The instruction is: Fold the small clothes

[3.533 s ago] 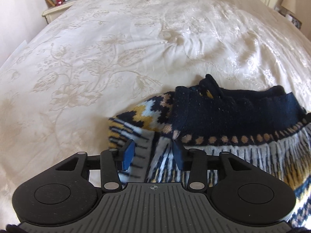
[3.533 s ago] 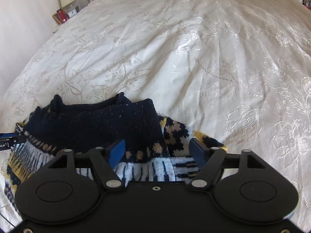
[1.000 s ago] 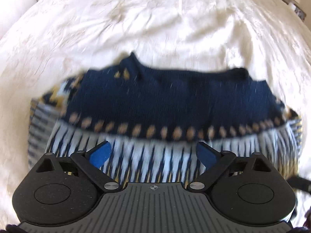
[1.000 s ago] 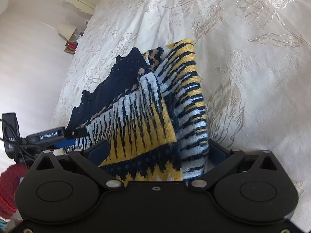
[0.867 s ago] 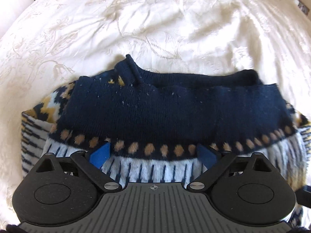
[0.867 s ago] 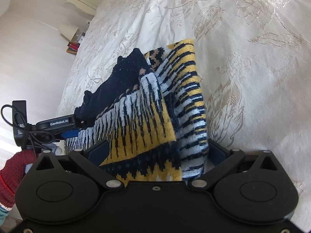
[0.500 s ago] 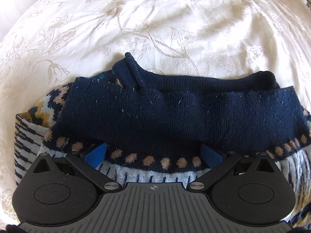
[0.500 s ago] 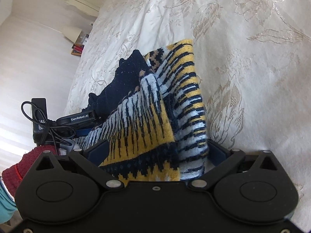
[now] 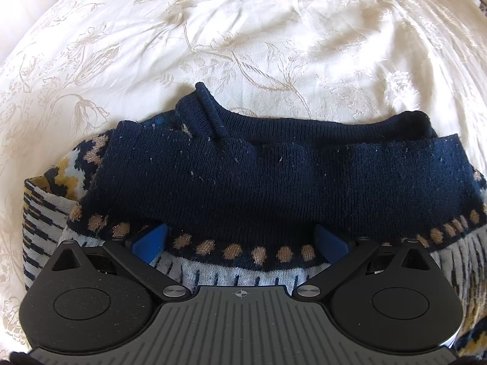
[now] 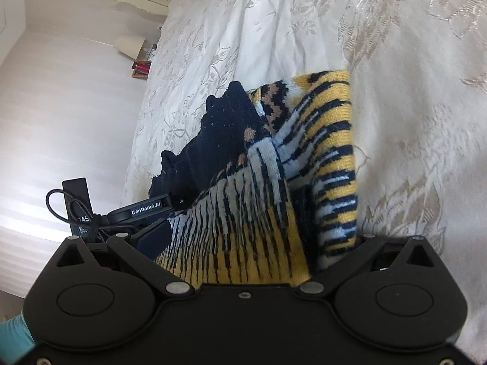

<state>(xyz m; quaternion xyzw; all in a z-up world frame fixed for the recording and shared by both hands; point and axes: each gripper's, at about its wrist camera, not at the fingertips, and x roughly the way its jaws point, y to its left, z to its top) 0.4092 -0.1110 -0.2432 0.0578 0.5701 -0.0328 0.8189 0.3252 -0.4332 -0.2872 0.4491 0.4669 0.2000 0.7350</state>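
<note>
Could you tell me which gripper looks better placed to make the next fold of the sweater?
Probably the left gripper: open, straddling the sweater at mid-width; the right gripper sits at its end.

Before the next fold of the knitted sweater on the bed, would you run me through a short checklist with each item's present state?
1. Left gripper fingers wide apart, pressing on nothing: ok; they have just been opening, with the knit under them.
2. Right gripper free of the sweater: cannot tell; the striped fabric fills the span between its fingers.
3. Navy top panel folded down over the striped body: ok.
4. Fold edges neat: not ok; the neckline bunches and one tab sticks up.
5. Bedspread beyond the sweater bare: ok.
</note>
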